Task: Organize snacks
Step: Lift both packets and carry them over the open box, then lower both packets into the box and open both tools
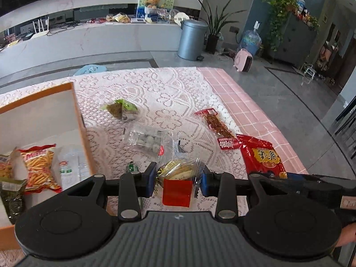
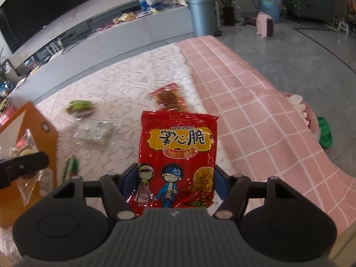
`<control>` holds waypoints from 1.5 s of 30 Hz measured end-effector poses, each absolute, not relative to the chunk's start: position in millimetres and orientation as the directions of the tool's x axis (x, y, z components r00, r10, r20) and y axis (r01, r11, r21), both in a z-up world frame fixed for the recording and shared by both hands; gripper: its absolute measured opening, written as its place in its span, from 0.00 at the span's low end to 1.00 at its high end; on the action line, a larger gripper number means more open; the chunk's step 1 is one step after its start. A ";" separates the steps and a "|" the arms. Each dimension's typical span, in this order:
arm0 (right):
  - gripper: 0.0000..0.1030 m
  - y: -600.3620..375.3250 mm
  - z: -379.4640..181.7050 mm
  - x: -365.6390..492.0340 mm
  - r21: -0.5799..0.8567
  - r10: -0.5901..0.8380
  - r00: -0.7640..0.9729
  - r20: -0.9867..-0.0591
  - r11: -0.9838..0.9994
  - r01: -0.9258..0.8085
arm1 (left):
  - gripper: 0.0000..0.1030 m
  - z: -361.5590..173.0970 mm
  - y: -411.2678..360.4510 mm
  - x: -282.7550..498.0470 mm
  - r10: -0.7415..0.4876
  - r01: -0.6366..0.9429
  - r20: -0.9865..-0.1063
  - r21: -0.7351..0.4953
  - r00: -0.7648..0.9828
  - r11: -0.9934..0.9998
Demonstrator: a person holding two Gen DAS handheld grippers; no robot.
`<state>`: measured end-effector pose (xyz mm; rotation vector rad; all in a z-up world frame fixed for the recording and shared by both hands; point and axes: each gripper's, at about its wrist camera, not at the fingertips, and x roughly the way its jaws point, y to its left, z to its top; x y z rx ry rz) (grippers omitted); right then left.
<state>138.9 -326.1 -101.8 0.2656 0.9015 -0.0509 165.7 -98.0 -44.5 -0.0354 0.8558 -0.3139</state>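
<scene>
My left gripper (image 1: 178,181) is shut on a clear-wrapped sandwich biscuit with a red label (image 1: 178,178), held above the lace cloth just right of the orange box (image 1: 79,115). My right gripper (image 2: 175,184) is shut on a red noodle-snack packet (image 2: 178,151), lifted above the table; the packet also shows in the left wrist view (image 1: 262,155). On the cloth lie a green-wrapped snack (image 1: 121,109), a clear pack of round sweets (image 1: 146,141) and a long red spicy strip pack (image 1: 219,126).
The orange box holds a chips bag (image 1: 41,166), a clear packet (image 1: 72,169) and a dark green pack (image 1: 13,198). A small green packet (image 1: 132,168) lies by the box. The pink checked cloth (image 2: 244,93) covers the table's right side and falls over the edge.
</scene>
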 end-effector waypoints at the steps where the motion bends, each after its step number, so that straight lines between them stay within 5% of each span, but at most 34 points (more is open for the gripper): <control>1: 0.64 -321.9 -98.6 136.2 0.206 0.072 0.626 -0.777 0.968 0.144 | 0.41 -41.6 -95.4 163.0 -0.286 0.254 -0.732 -0.158 0.618 0.954; 25: 0.65 -178.0 -3.6 87.0 0.256 0.356 0.673 -0.648 0.934 -0.248 | 0.41 5.4 31.6 119.0 -0.149 0.031 -0.630 -0.194 0.762 0.980; 45: 0.65 -77.3 -17.4 149.6 0.153 0.377 0.594 -0.711 0.907 -0.392 | 0.41 -22.2 105.6 167.4 -0.037 -0.055 -0.719 -0.104 0.694 0.993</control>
